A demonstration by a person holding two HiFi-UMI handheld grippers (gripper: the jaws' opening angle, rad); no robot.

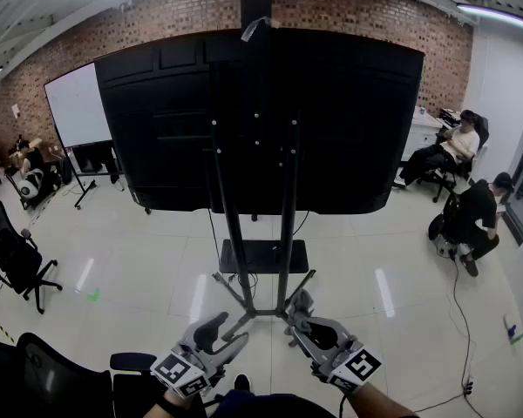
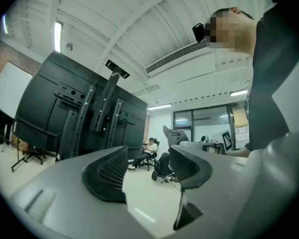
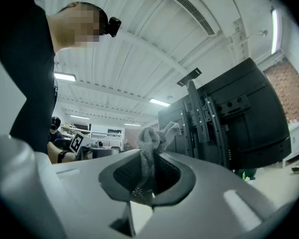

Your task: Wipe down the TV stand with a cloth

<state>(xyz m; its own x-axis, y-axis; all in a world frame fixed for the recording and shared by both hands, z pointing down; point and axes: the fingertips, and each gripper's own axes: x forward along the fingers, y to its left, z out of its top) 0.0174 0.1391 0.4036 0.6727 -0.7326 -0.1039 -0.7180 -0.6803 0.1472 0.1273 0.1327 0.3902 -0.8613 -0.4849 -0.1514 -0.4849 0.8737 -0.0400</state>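
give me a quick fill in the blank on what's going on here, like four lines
1. The right gripper is ____ on the grey cloth.
2. The left gripper holds ____ between its fingers.
3. The head view sees the TV on the TV stand from its ____ side.
4. The wall beyond the TV is made of red ____.

Missing words: shut; nothing; back; brick

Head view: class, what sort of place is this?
Probably an open office or workshop room: a white whiteboard, a black swivel office chair, and a large black screen on a black metal stand.
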